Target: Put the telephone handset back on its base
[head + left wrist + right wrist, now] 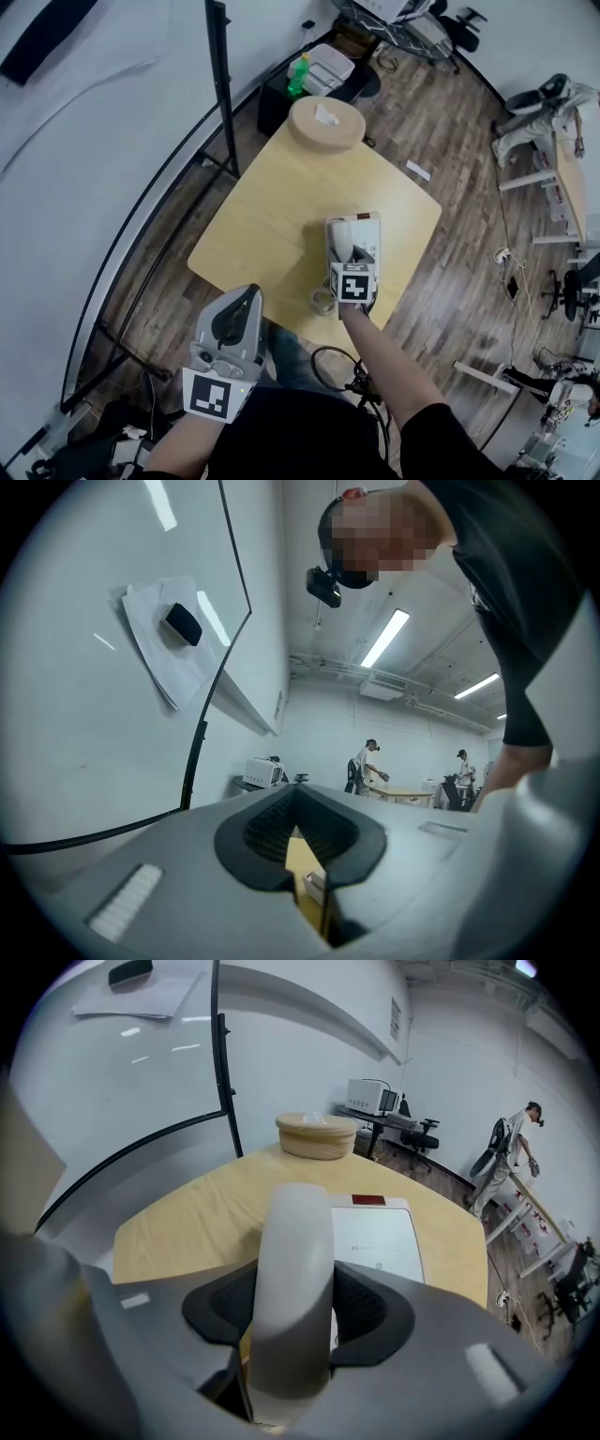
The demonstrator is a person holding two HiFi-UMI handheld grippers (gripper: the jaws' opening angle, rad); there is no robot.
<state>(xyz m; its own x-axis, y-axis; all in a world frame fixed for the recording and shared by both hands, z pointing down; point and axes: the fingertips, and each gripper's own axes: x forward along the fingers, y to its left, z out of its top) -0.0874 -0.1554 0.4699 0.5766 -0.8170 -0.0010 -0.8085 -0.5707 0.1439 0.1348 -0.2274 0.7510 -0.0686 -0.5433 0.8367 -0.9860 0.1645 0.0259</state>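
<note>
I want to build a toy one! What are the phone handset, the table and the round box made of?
The handset looks like smooth pale-grey plastic with a soft sheen. The table looks like light wood or wood-look laminate; faint grain lines show. The round box seems wooden too, tan and matte, though it's hard to tell.

Head view: overhead, looking steeply down on the bench [272, 216].
Left gripper view: along the left claw [309, 855], tilted up at wall and ceiling.
Right gripper view: along the right claw [292, 1316], low over the bench, facing 12 o'clock.
Shared: head and right gripper views, the bench.
</note>
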